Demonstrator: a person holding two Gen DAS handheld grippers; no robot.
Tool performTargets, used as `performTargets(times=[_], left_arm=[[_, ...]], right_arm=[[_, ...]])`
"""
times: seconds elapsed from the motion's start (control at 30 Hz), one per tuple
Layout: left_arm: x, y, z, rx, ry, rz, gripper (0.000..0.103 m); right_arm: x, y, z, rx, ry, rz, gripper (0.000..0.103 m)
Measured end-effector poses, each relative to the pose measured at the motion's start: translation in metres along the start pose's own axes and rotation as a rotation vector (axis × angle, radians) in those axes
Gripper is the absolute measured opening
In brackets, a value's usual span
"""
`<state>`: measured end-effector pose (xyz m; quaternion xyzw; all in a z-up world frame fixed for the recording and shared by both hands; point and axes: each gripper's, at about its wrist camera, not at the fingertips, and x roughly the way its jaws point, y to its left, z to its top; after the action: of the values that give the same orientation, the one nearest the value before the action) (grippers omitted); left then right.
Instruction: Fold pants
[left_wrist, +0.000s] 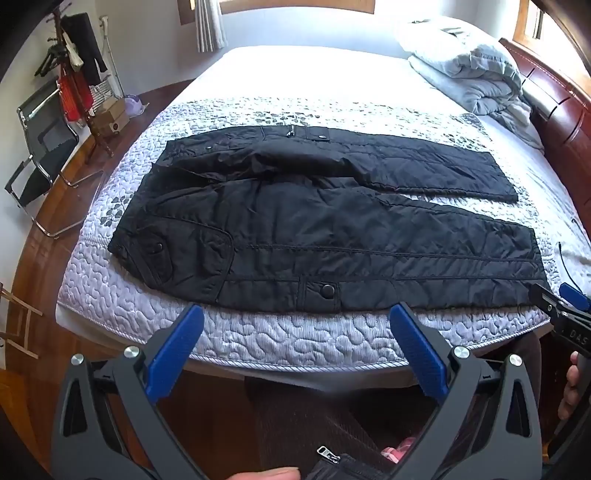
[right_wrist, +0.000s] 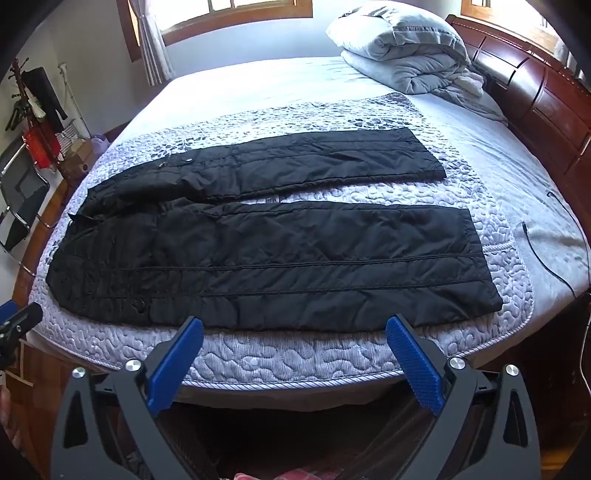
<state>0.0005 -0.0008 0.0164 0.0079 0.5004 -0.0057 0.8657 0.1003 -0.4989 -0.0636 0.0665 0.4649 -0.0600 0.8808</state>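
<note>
Black quilted pants (left_wrist: 314, 225) lie spread flat on the bed, waist to the left, both legs running right with a gap between them. They also show in the right wrist view (right_wrist: 273, 254). My left gripper (left_wrist: 295, 314) is open and empty, just short of the near edge of the pants by a snap pocket. My right gripper (right_wrist: 295, 325) is open and empty, at the near edge of the near leg. The right gripper's tip shows at the right edge of the left wrist view (left_wrist: 569, 306).
The bed has a quilted patterned mattress pad (left_wrist: 258, 343). A folded grey duvet (right_wrist: 406, 55) lies at the far right by the wooden headboard (right_wrist: 546, 96). A black cable (right_wrist: 546, 258) lies at right. A chair (left_wrist: 40, 162) and a coat rack (left_wrist: 74, 74) stand left.
</note>
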Motion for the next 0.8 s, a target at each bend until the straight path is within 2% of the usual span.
performTargets(times=[0.8], left_arm=[[-0.0044, 0.0014, 0.0066, 0.004, -0.019, 0.004, 0.101]], right_arm=[[0.0019, -0.0024, 0.0029, 0.011, -0.005, -0.006, 0.099]])
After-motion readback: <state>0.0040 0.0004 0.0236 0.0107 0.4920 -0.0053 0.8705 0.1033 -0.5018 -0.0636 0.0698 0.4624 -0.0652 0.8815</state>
